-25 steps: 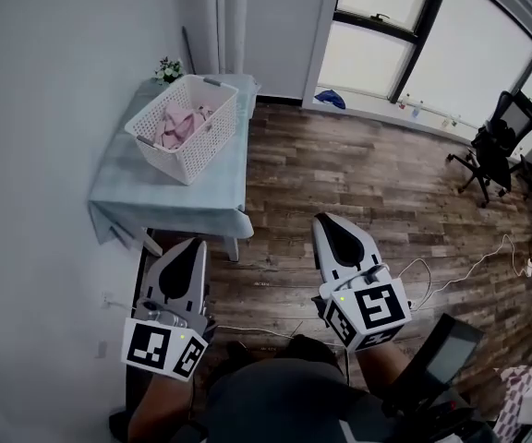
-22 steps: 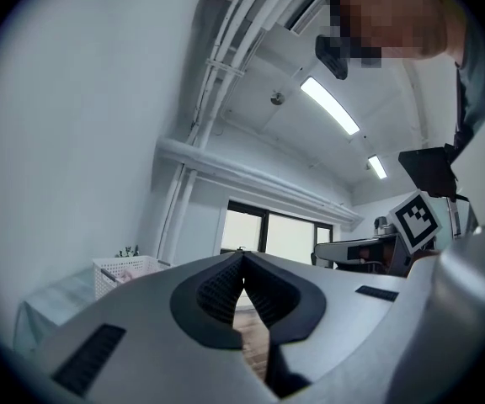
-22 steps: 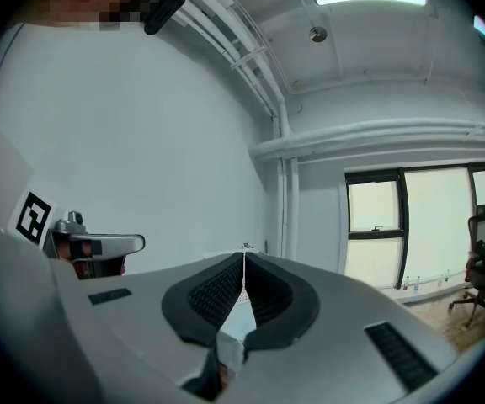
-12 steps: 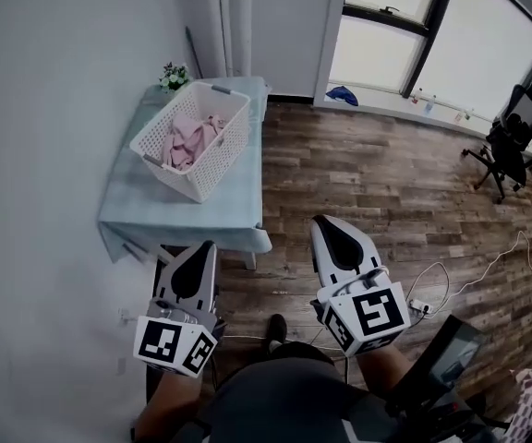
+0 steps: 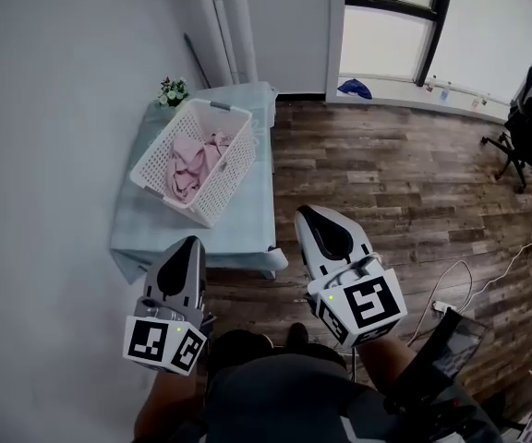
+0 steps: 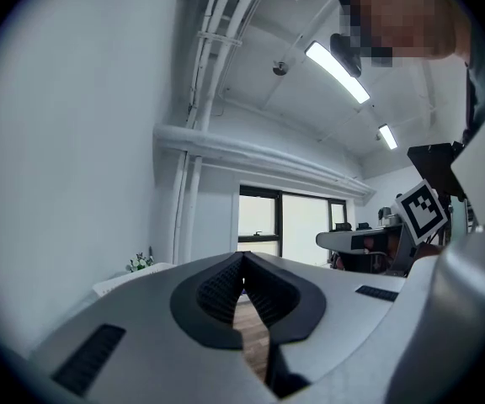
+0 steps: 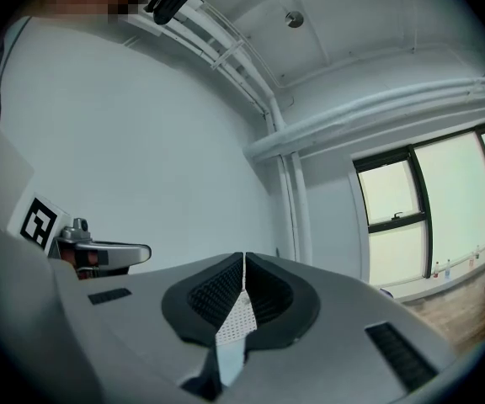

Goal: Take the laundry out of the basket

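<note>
A white perforated laundry basket (image 5: 218,166) stands on a small table with a pale blue cloth (image 5: 146,231) against the left wall. Pink laundry (image 5: 192,161) lies crumpled inside it. My left gripper (image 5: 186,251) is low in the head view, well short of the table's near edge, shut with nothing between its jaws. My right gripper (image 5: 310,220) hangs beside the table's near right corner, also shut and empty. In the left gripper view the left gripper's tips (image 6: 243,257) meet; in the right gripper view the right gripper's tips (image 7: 243,257) meet, with the basket's mesh (image 7: 236,326) showing behind them.
A small potted plant (image 5: 173,89) sits at the table's far corner. Wooden floor (image 5: 405,183) spreads to the right up to large windows (image 5: 451,35). An office chair (image 5: 525,127) stands at far right, and a white cable (image 5: 469,270) trails on the floor.
The table and basket have drawn nearer and lower in the head view as the person walks toward them. Both grippers stay shut, held in front.
</note>
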Demonstrator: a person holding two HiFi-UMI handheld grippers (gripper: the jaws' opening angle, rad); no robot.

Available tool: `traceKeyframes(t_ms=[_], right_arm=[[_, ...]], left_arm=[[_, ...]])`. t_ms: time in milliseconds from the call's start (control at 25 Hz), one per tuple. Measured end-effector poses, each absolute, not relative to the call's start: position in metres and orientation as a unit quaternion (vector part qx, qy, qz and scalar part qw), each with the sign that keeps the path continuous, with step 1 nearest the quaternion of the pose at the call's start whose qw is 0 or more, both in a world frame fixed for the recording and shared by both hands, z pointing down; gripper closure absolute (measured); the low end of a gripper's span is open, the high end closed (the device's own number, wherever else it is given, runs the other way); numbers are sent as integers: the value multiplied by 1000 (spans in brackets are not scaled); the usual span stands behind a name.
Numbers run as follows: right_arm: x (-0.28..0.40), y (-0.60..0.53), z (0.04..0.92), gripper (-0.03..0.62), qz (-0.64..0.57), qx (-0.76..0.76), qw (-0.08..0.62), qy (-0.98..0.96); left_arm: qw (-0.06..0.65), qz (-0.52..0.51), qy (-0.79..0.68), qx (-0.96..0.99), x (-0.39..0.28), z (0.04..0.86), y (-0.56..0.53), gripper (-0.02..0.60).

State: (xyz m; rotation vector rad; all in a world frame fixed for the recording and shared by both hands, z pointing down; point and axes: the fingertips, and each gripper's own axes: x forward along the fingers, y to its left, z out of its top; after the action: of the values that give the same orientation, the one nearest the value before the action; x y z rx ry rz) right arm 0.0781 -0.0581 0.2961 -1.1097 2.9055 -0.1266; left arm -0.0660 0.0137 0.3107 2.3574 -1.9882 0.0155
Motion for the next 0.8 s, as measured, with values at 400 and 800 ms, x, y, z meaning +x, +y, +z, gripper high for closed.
traceKeyframes(t_ms=[400,800], right_arm=[[5,-119,295,574,-13,-387,-23,922],[-143,-177,279,464,-16,-382,-30,924]], left_arm=[[9,-2,-638,770,-147,300,-54,572],[-3,5,-619,786,-291,281,-126,572]])
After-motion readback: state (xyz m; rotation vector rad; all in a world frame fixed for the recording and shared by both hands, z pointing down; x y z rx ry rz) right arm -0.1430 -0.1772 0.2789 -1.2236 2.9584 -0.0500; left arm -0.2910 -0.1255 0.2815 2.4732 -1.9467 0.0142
